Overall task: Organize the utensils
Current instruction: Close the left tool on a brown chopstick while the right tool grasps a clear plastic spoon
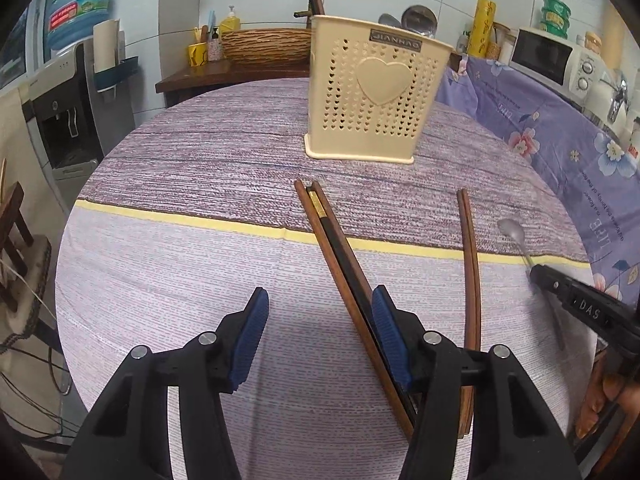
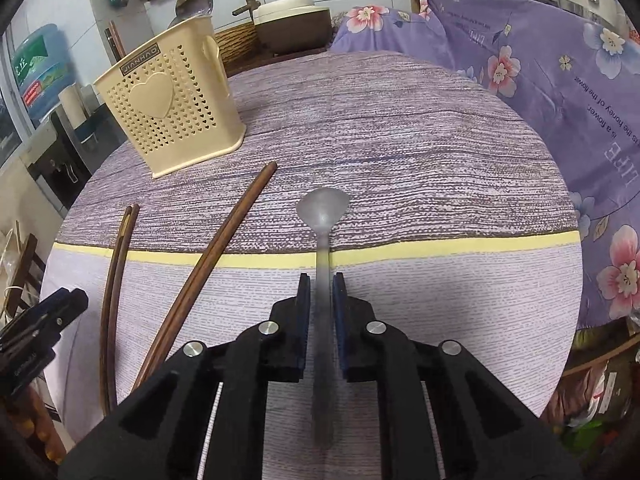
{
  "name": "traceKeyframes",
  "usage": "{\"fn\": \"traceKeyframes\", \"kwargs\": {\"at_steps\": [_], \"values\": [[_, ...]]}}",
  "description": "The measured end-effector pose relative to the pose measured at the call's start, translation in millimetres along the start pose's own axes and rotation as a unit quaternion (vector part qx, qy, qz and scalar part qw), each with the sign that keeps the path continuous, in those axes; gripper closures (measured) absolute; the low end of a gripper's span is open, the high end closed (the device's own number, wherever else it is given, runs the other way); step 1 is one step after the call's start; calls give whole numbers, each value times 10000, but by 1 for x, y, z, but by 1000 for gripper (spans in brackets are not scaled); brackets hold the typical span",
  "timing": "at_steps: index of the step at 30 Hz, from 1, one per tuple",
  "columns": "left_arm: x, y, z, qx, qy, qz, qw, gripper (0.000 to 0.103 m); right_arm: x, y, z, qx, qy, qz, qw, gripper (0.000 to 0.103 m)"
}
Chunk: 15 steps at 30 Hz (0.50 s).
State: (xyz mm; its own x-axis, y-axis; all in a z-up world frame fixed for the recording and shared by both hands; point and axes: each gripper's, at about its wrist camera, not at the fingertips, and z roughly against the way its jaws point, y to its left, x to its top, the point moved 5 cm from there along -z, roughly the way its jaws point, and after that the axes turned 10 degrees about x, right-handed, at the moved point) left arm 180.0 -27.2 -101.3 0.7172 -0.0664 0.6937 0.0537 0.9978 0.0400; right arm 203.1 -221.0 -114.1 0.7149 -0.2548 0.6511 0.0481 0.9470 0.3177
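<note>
Low over the table, left gripper (image 1: 316,332) jaws spread; right gripper (image 2: 322,300) jaws straddle the spoon (image 2: 323,216), not quite touching.

Spoon (image 2: 323,240) blurred (handle end hidden between fingers (image 2: 304,312)), grip uncertain

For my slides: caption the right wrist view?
Tongs straddle a spoon handle; chopsticks and holder wait left.

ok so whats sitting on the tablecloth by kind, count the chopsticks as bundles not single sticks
Chopstick bundles: 2, one with a black stick in it and an all-brown one
Spoon: 1
Cream utensil holder: 1
Total: 4
</note>
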Motion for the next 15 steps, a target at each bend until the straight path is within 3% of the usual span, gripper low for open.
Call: {"fn": "traceKeyframes", "kwargs": {"at_steps": [4, 15], "values": [[-8, -4, -6, 97, 155, -86, 9998, 54, 1, 0, 6, -31, -89, 41, 9999, 64], [-9, 10, -10, 197, 285, -166, 9993, 55, 5, -6, 10, -82, -66, 94, 9999, 61]]}}
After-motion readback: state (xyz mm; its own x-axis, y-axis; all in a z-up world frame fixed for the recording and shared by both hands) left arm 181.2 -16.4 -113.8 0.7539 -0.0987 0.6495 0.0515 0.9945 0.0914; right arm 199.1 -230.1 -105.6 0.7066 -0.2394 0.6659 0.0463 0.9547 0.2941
